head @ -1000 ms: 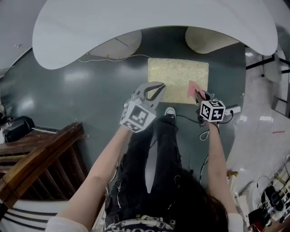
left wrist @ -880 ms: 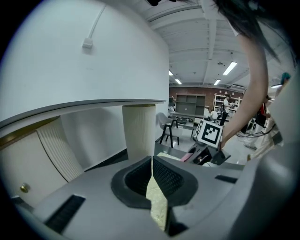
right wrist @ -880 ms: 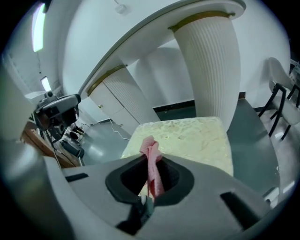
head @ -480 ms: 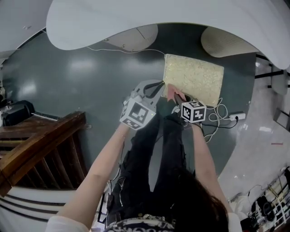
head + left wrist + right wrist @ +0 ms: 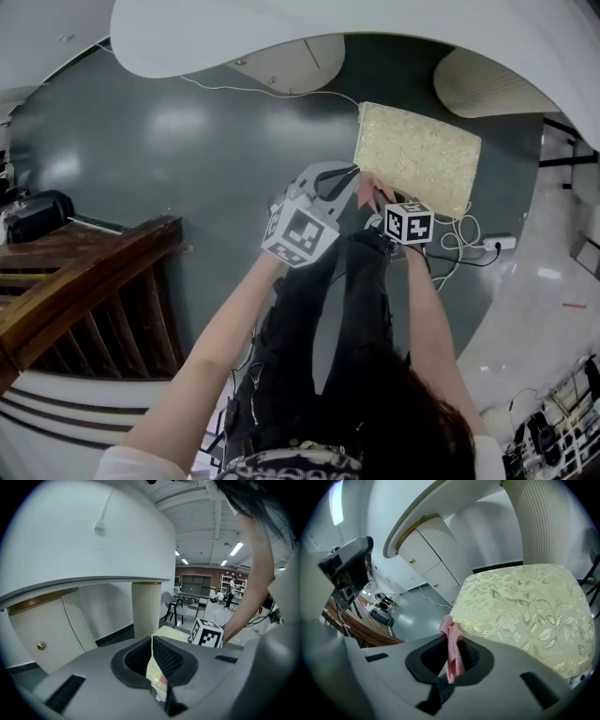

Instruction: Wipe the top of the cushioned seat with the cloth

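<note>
Looking steeply down from the head camera, a person stands over a cushioned seat point(image 5: 417, 155) with a pale gold leaf pattern, set on a dark grey floor point(image 5: 187, 159).

The right gripper point(image 5: 451, 639) is at the near left corner of the seat. Its jaws are clamped on a small pink cloth point(image 5: 448, 625). A narrow fold of cloth pokes out past the tips towards the seat top. From the right gripper view the cloth seems to sit just over the seat's near edge. Whether it touches the fabric is hard to tell.

The left gripper point(image 5: 152, 639) hovers just left of that same corner, beside the right one. Its jaws are closed together with nothing between them. Only the seat shows through the gap behind the tips.

The wipe looks about to begin, with the whole seat top ahead of the cloth.

Several things could go wrong. So little cloth sticks out that the hard jaw tips may scrape the fabric instead of the cloth. The thin pinch may also let the cloth pull free if it drags on the raised pattern. A white cable point(image 5: 457, 236) coils on the floor by the seat's near right corner, close to the person's feet, and could snag a step.
</note>
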The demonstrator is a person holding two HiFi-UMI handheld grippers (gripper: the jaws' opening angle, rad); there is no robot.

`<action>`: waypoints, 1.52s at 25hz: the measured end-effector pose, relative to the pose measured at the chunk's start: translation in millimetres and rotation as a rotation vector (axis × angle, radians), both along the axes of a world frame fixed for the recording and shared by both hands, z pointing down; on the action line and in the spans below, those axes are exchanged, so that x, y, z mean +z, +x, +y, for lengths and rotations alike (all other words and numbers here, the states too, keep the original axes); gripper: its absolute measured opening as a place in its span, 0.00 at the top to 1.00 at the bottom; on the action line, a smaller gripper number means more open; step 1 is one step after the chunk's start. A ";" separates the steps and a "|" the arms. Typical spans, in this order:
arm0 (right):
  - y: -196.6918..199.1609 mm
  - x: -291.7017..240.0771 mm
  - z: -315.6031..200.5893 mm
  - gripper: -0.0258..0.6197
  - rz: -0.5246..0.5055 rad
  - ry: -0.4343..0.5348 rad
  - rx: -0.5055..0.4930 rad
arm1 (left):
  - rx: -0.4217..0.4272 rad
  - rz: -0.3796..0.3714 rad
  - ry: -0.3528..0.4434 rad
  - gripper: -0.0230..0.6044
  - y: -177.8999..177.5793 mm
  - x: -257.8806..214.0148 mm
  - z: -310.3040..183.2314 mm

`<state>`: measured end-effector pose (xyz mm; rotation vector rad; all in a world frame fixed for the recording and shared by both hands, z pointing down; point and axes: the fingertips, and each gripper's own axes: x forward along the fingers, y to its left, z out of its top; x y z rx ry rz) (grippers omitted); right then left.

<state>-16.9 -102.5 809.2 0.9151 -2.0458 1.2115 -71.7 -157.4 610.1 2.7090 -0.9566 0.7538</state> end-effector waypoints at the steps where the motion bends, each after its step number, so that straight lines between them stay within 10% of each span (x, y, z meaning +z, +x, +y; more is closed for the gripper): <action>1: 8.4 -0.2 -0.7 0.95 0.012 0.000 0.003 | 0.004 0.002 0.000 0.95 2.8 -0.8 1.2; 24: 270.6 4.7 16.6 0.95 0.265 -0.036 0.261 | 0.176 -0.012 -0.019 0.95 107.5 -0.4 20.0; 38: 271.1 -28.6 1.4 0.95 0.203 0.042 0.293 | 0.193 -0.013 -0.016 0.95 128.7 -8.6 21.8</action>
